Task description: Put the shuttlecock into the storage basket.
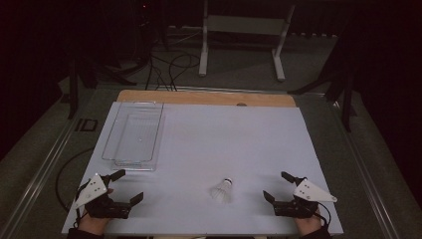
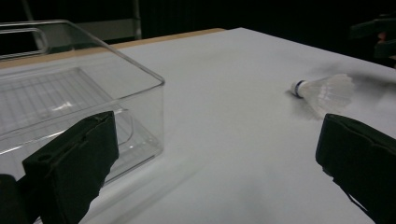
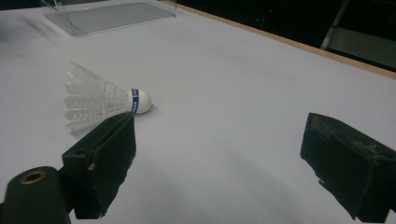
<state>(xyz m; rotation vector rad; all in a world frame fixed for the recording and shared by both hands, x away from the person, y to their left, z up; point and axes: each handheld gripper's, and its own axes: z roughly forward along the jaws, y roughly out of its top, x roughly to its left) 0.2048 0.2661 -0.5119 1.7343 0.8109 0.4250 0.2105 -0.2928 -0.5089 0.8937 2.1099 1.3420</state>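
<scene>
High view: shuttlecock (image 1: 222, 190) lies on its side on the white table (image 1: 224, 139), between both grippers, touched by neither.
Right gripper (image 1: 281, 187) is nearest, jaws wide open and empty; left gripper (image 1: 124, 186) likewise, beside the clear bin (image 1: 133, 134). Best pinch the cork end, not the feathers (image 3: 88, 100); come in low, close gently, then carry it to the bin.

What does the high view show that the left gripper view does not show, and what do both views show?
High view: both hands with the left gripper and right gripper, jaws open, plus a white frame on the floor behind the table. Left gripper view: ribs on the floor of the clear tray. Both: the tray, the shuttlecock and the white table.
</scene>
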